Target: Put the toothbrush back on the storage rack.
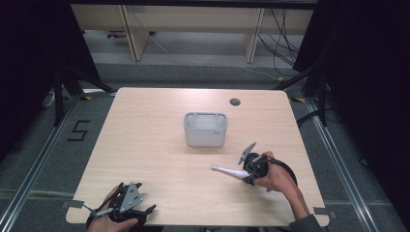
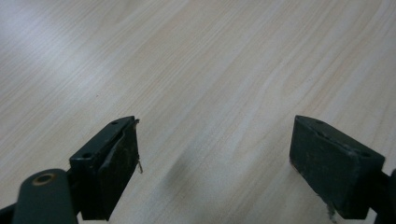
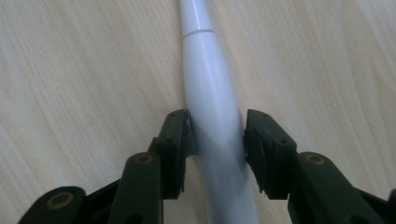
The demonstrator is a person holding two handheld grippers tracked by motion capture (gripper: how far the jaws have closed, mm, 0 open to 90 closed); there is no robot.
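Observation:
A white, slim, tapered handle like that of an electric toothbrush (image 1: 226, 170) lies on the wooden table (image 1: 145, 145), right of centre, with its narrow end pointing left. My right gripper (image 1: 245, 175) is shut on its thicker end. In the right gripper view both black pads (image 3: 180, 140) press against the sides of the white handle (image 3: 205, 79), which runs away from my right gripper (image 3: 217, 135) over the wood. My left gripper (image 1: 145, 210) rests at the table's front left corner. It (image 2: 215, 140) stands open, with bare wood between the jaws.
A white rectangular bin (image 1: 205, 140) stands in the middle of the table, beyond the handle. A round cable hole (image 1: 235, 102) sits near the far edge. Black frames and cables flank the table on both sides.

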